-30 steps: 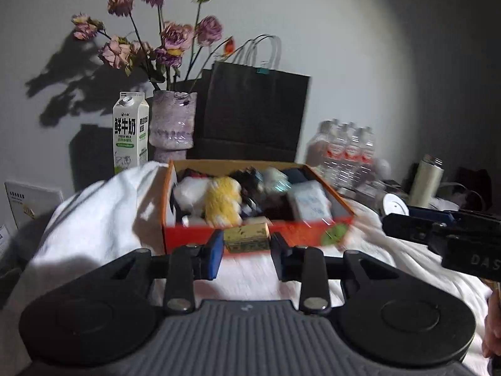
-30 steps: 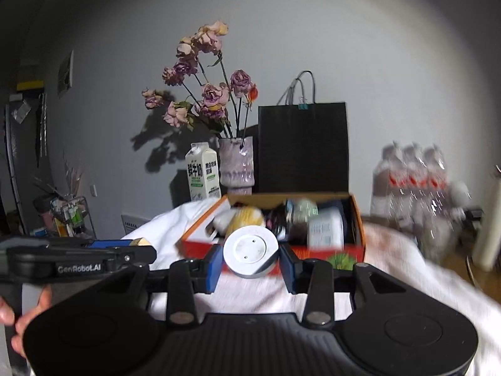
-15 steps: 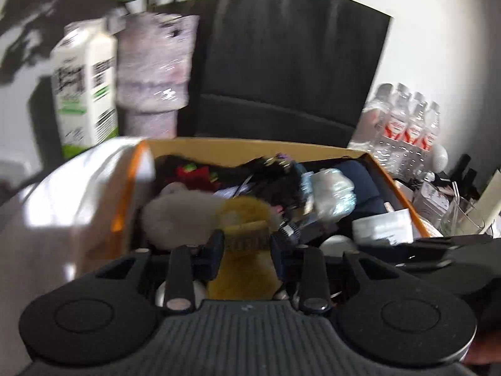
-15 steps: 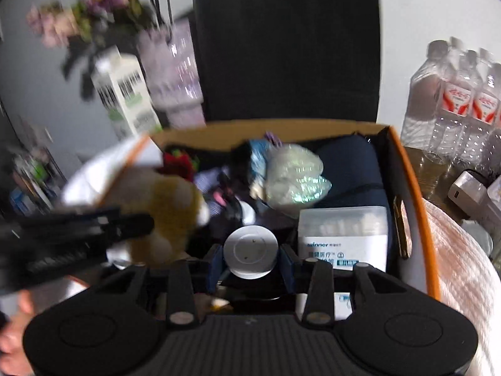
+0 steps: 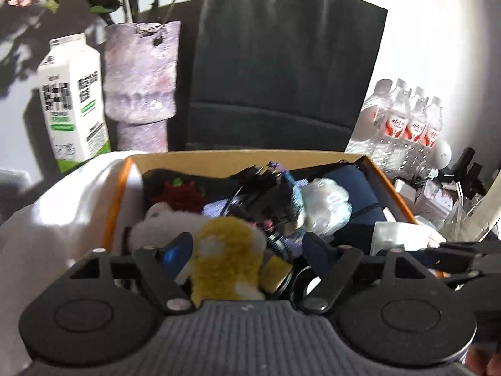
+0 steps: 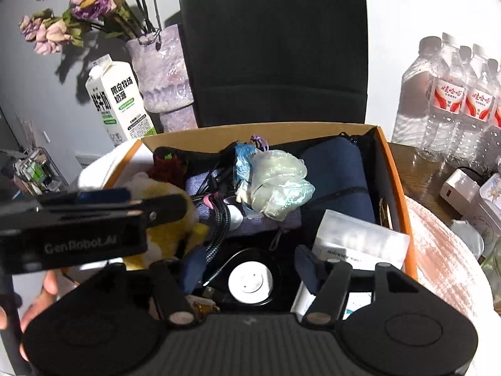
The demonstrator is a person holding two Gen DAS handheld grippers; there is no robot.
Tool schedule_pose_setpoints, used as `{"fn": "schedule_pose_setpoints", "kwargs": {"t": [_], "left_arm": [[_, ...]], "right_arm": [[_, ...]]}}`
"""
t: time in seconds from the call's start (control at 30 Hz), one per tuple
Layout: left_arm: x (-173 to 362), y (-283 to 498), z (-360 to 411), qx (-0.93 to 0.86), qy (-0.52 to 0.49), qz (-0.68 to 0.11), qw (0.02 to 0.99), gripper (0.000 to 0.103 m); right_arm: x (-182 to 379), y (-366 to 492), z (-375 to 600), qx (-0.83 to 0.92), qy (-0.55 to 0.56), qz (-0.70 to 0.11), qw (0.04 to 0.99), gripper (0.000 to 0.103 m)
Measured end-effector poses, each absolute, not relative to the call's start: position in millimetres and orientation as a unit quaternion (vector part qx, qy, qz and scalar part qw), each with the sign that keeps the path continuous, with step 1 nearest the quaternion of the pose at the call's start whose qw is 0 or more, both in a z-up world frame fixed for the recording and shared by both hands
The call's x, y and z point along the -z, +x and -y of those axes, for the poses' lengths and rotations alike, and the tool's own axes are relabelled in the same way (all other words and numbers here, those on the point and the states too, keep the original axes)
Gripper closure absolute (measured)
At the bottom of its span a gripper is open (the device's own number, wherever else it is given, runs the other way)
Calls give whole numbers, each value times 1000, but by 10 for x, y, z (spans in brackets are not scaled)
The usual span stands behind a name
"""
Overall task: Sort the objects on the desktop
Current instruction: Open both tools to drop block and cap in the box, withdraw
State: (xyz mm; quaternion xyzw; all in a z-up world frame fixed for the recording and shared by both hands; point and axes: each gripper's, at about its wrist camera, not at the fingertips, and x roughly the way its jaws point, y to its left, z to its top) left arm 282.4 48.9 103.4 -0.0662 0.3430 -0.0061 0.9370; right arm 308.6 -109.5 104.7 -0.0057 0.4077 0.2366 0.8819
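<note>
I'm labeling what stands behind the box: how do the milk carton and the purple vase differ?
The milk carton is white with green print and flat sides; the purple vase is mottled lilac, rounded and glossy. The carton is closed at its gabled top, while the vase is open and holds dried flowers. Both stand upright side by side behind the orange box.

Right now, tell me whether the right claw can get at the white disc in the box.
Probably yes. The right claw is open over the box, and the white disc lies uncovered between its fingers. The braided cable close beside it may get caught.
</note>
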Motion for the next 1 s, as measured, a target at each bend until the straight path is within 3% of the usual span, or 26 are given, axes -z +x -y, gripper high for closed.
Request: {"fn": "schedule_pose_setpoints", "kwargs": {"t": [0.2, 0.5, 0.67, 1.0], "left_arm": [[-1188, 2482, -581, -67, -61, -351, 932, 0], [-1132, 1384, -454, -63, -36, -331, 941, 0], [-842, 495, -280, -15, -48, -310, 949, 0], [-378, -667, 72, -60, -38, -280, 957, 0]], "right_arm": [[-1257, 2812, 1171, -229, -17, -389, 892, 32], [-1415, 1801, 1659, -207, -46, -304, 929, 18], [-1117, 882, 1997, -198, -42, -262, 944, 17], [-449, -249, 2350, -161, -8, -260, 952, 17]]}}
